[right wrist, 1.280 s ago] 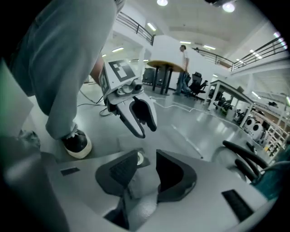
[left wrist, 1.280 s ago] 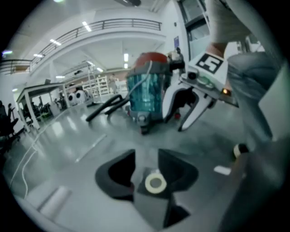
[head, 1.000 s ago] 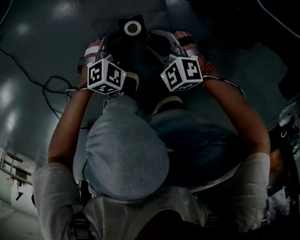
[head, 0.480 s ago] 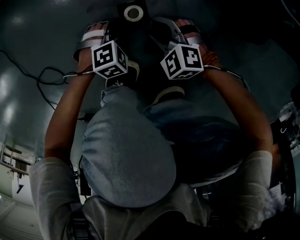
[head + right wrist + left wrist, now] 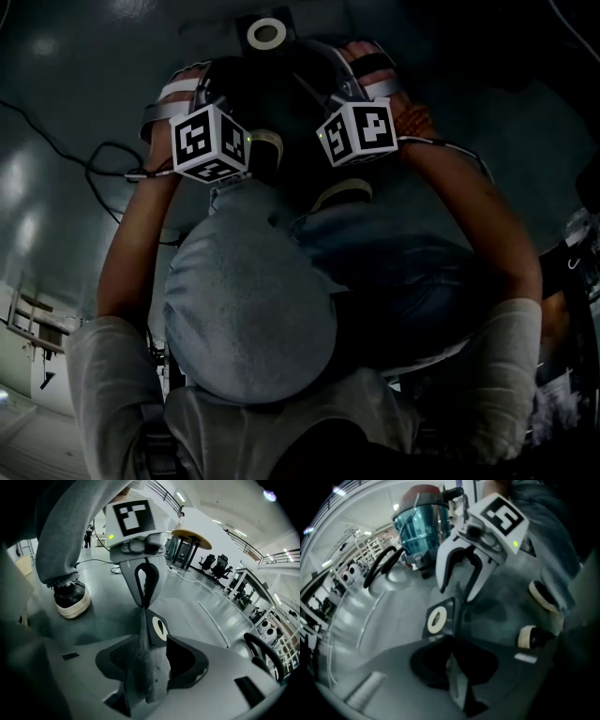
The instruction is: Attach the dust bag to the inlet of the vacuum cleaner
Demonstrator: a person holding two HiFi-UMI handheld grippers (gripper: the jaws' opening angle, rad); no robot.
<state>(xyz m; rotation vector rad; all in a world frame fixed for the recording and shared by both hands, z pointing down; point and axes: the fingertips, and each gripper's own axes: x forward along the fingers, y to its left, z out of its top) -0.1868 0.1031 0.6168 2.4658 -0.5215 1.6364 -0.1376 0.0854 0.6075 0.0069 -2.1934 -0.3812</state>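
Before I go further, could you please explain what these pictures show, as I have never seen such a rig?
A crouching person holds a two-jaw gripper in each hand; there is no robot arm. The head view looks steeply down at them; each gripper view looks along its own jaws. Between the grippers, over the grey floor, is a grey dust bag with a white-ringed collar. The teal vacuum cleaner stands further back. The left gripper has just closed and pinches the bag's fabric. The right gripper has just opened wider; fabric stands between its jaws, unclamped.
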